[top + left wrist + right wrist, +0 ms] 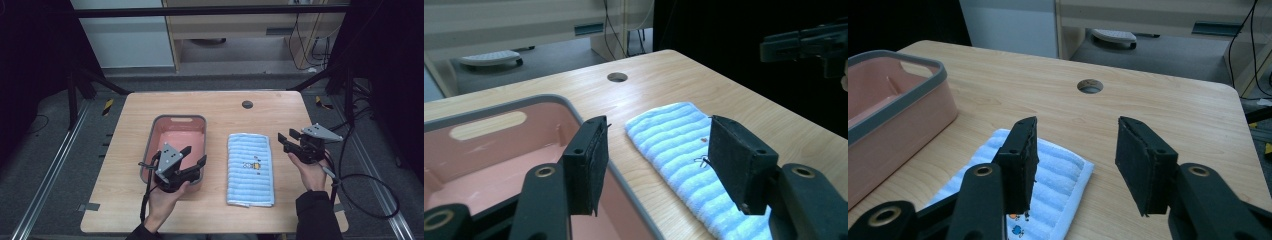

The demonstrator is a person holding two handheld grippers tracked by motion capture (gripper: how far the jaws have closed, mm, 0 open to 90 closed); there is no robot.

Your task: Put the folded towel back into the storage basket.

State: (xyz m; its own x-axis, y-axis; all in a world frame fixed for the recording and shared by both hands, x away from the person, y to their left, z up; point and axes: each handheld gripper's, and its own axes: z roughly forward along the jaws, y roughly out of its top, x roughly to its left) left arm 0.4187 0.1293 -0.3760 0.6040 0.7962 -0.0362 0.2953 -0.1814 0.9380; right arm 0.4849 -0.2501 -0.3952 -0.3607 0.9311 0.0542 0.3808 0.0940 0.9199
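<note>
Both the left gripper (194,156) and the right gripper (287,136) are hovering with jaws apart, holding nothing, beside the blue towel (250,169).

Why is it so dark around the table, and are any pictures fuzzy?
High view: light falls on the table, the surroundings stay black. Left gripper view: towel sharp, right gripper dark against blackness. Right gripper view: evenly lit, pink bin clear, near jaws slightly soft.
</note>
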